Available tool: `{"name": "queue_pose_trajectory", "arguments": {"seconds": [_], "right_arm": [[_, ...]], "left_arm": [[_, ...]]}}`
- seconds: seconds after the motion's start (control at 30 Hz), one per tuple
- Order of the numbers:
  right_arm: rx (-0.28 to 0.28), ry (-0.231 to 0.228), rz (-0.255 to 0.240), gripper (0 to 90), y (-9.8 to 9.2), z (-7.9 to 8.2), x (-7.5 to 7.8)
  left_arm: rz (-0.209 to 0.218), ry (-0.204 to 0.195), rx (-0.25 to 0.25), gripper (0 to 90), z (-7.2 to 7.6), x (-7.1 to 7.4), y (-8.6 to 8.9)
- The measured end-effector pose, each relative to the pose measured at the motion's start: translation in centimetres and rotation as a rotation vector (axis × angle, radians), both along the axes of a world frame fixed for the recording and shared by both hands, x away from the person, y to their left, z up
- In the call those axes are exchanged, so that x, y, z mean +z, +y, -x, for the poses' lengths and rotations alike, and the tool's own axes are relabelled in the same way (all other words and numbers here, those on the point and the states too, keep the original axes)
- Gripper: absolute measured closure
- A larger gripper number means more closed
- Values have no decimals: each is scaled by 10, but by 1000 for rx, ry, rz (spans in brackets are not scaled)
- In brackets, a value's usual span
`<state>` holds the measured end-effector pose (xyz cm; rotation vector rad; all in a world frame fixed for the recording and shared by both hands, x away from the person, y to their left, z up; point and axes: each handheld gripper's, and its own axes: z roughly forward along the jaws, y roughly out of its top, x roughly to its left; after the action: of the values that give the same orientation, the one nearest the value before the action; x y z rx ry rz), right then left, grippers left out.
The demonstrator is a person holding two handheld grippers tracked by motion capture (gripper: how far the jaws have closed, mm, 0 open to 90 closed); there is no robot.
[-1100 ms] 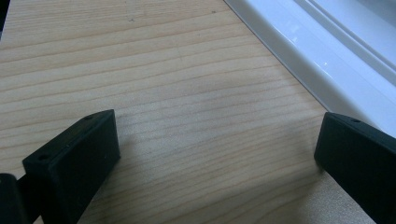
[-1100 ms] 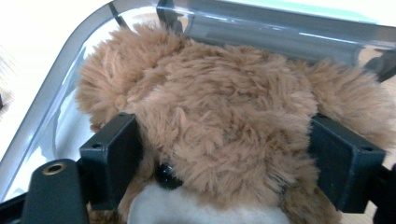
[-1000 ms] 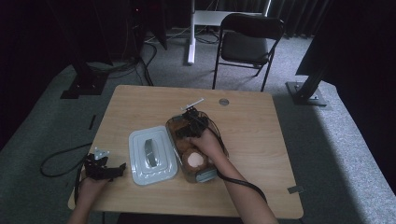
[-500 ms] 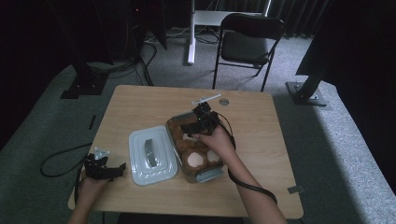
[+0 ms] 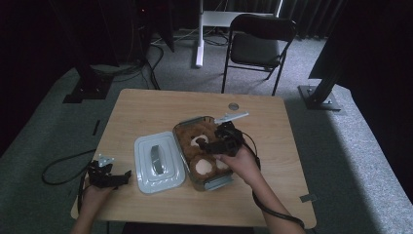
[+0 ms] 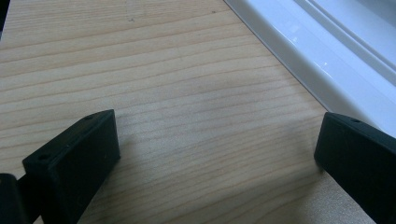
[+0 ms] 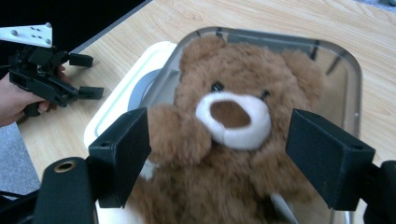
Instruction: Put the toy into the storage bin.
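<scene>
A brown teddy bear [image 5: 197,141] lies on its back in a clear container [image 5: 192,120] at the middle of the table. My right gripper [image 5: 210,145] hovers just above it. In the right gripper view the right gripper [image 7: 224,144] is open: the bear [image 7: 233,116] fills the wide gap between the jaws and the pads do not press on it. Those jaws have just been closing a little. The container's white lid [image 5: 158,163] lies flat to its left. My left gripper [image 5: 109,176] rests open on the wood near the front left corner, and in its own view the left gripper [image 6: 217,140] has bare table between its jaws.
The lid's edge [image 6: 327,42] lies just past my left gripper's right jaw. A small round disc [image 5: 234,106] sits on the far side of the table. A folding chair [image 5: 260,41] stands beyond the table. Cables trail off the left edge.
My right gripper has drawn back to the right over the container and risen a little. The left gripper has stayed put.
</scene>
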<state>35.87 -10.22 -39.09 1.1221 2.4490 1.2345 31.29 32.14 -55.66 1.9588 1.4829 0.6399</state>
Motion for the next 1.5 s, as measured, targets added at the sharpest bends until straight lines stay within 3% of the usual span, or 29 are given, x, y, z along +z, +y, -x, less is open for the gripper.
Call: {"name": "queue_pose_trajectory", "arguments": {"seconds": [0.4,0.77,0.97,1.03,1.13,1.27,1.5], "right_arm": [[-11,28,-13,234,-38,26,-16],[-20,18,-56,368,-57,39,-23],[3,9,-80,368,-47,44,-20],[45,27,-141,368,-45,47,-16],[79,3,-135,367,-35,55,-10],[147,19,-102,357,-14,57,-13],[172,57,-4,340,15,40,-31]], "left_arm": [[-1,0,0,6,0,0,0],[0,1,0,6,0,0,0],[-1,2,-1,6,0,0,0],[-2,2,-1,6,0,0,0],[-2,2,-1,6,0,0,0],[-2,2,-1,6,0,0,0],[-2,2,-1,6,0,0,0]]}}
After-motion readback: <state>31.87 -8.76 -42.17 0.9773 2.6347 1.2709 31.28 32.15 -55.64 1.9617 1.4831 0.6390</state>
